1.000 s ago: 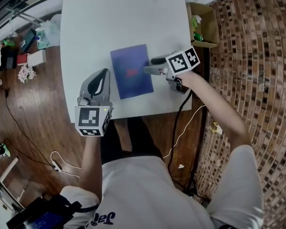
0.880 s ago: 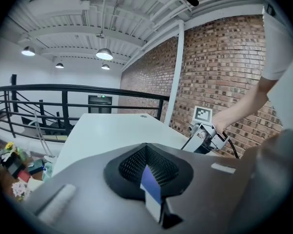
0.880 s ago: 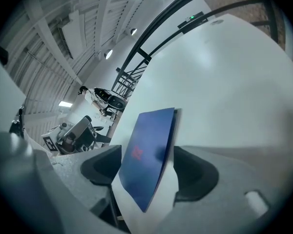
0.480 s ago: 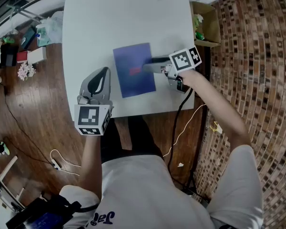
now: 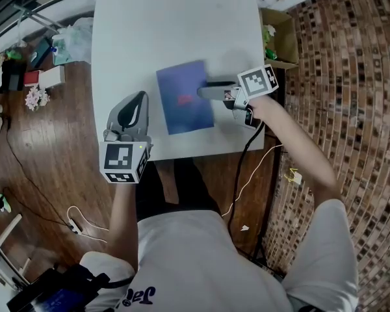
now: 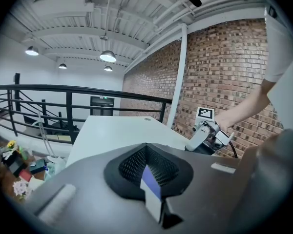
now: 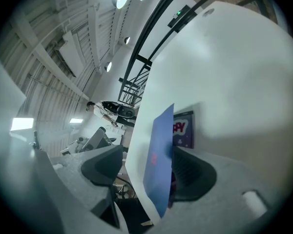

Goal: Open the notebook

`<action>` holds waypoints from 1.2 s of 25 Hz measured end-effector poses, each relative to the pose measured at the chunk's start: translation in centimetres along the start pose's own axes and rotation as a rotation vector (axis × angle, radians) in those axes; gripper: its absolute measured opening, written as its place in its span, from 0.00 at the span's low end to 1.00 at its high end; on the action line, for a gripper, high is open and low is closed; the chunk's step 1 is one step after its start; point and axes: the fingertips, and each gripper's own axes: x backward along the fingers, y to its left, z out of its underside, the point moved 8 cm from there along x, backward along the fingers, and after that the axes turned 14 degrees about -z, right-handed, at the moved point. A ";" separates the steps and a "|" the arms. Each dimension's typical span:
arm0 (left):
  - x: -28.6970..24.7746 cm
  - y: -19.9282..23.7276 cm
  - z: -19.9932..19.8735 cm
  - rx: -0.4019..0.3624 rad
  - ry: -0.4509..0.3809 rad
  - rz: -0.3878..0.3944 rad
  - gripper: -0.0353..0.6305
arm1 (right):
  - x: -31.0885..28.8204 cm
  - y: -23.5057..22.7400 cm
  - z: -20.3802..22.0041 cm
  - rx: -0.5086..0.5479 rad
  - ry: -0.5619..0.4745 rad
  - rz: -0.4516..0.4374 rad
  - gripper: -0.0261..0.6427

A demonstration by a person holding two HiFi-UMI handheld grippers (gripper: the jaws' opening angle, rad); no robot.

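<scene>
At the notebook (image 5: 184,103) edge, the right claw (image 5: 201,90) lies level, spread about the cover; left claw (image 5: 142,97) pressed together.

Loft-style studio or lab, mezzanine level. Exposed red-brown brick wall (image 6: 224,57) right of left gripper (image 5: 138,103); black metal railing (image 6: 68,94) ahead; round white pendant lamps (image 6: 107,56) above; dark wooden plank floor (image 5: 52,142) left.

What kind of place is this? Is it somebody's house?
Probably not a house. It looks more like a big loft-style workshop or studio: there is a tall brick wall, a black metal railing and hanging lamps under a bare, high ceiling.
</scene>
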 end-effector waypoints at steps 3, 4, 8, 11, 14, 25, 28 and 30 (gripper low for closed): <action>0.7 0.8 -0.7 0.011 -0.011 -0.012 0.08 | -0.9 3.2 -0.6 0.046 0.008 -0.067 0.48; 1.0 1.2 -0.9 0.013 -0.014 -0.016 0.08 | -1.3 4.4 -0.7 0.060 0.018 -0.088 0.47; 2.4 3.3 -1.4 0.020 -0.031 -0.045 0.08 | -4.1 9.6 -1.0 0.128 0.081 -0.158 0.47; 3.4 5.3 -1.2 0.041 -0.033 -0.087 0.08 | -7.3 12.6 -1.1 0.176 0.119 -0.219 0.45; 4.7 7.2 -0.6 0.062 -0.031 -0.129 0.08 | -10.6 14.2 -1.1 0.203 0.158 -0.264 0.42; 7.6 12.5 2.2 0.111 0.000 -0.204 0.08 | -20.2 9.4 -0.2 0.197 0.255 -0.179 0.36; 7.7 13.2 2.9 0.120 0.009 -0.201 0.08 | -21.9 7.2 0.6 0.284 0.319 -0.054 0.35; 7.6 13.5 3.2 0.125 0.014 -0.196 0.08 | -23.1 6.2 1.0 0.391 0.374 0.049 0.30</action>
